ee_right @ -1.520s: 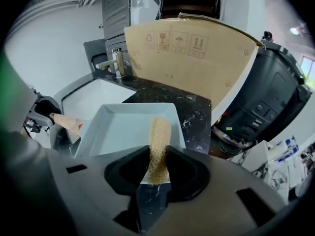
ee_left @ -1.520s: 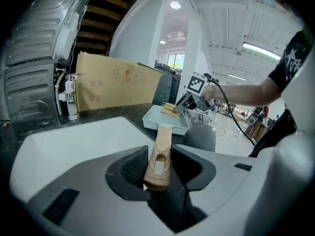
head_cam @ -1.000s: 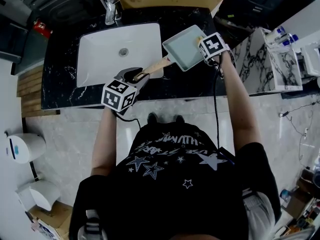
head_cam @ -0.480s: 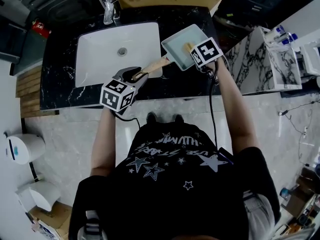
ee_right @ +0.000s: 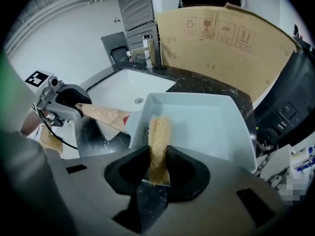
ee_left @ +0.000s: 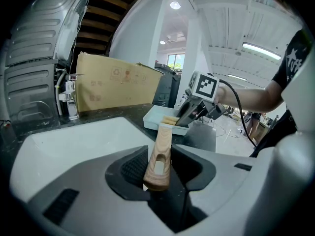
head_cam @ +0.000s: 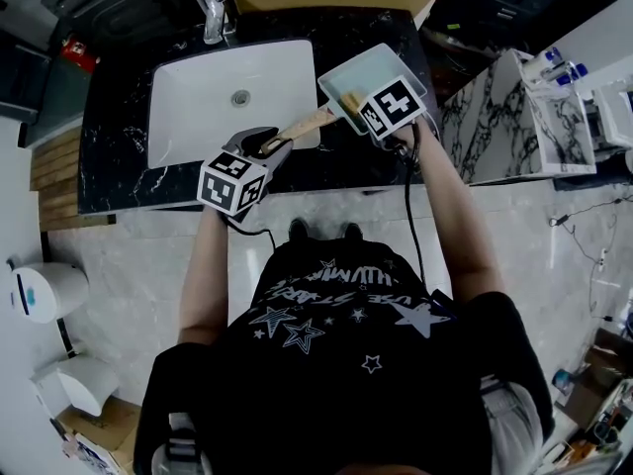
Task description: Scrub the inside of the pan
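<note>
Both pairs of jaws are gripping: my left gripper (ee_left: 159,162) clamps the wooden handle (ee_left: 160,149), and my right gripper (ee_right: 157,165) pinches a scrubber (ee_right: 158,134) inside the pan (head_cam: 368,72). The sink (head_cam: 198,117) lies just left of it. The handle points diagonally back toward me.

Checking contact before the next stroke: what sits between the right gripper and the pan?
A tan loofah scrubber, clamped in the right gripper, reaches into the pale blue pan near its handle-side wall. The right gripper view shows this.
</note>
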{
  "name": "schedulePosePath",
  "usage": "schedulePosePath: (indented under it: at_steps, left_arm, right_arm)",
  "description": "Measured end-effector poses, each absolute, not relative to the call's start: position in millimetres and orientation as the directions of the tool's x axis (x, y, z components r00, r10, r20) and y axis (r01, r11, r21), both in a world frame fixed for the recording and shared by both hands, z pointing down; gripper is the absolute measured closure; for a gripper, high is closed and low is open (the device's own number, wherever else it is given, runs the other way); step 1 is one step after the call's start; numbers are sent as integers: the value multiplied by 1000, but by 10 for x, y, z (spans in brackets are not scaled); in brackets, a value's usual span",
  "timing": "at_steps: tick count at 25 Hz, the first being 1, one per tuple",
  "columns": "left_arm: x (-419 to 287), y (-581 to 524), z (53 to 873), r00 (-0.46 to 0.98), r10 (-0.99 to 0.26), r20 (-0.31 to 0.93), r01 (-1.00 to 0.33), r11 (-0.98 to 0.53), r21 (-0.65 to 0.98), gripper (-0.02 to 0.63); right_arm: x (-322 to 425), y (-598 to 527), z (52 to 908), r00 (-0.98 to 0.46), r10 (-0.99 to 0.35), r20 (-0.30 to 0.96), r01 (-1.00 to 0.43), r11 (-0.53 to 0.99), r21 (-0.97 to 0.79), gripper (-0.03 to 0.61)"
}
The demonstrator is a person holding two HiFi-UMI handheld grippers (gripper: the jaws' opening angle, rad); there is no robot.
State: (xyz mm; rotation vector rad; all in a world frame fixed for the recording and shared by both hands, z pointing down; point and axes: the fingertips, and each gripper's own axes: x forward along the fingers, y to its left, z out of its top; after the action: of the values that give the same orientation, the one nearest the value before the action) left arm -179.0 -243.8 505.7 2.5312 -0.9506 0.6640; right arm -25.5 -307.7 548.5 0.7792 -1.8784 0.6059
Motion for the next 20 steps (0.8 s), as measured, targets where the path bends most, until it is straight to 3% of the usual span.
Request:
schedulePosePath:
  at_steps: [20]
  left_arm:
    - [-1788,-2424,5060,643,-543,539,-711,-685,158,463]
  right_arm:
    - [-336,-3020,5462,-403,-241,883,-720,679,-143,471]
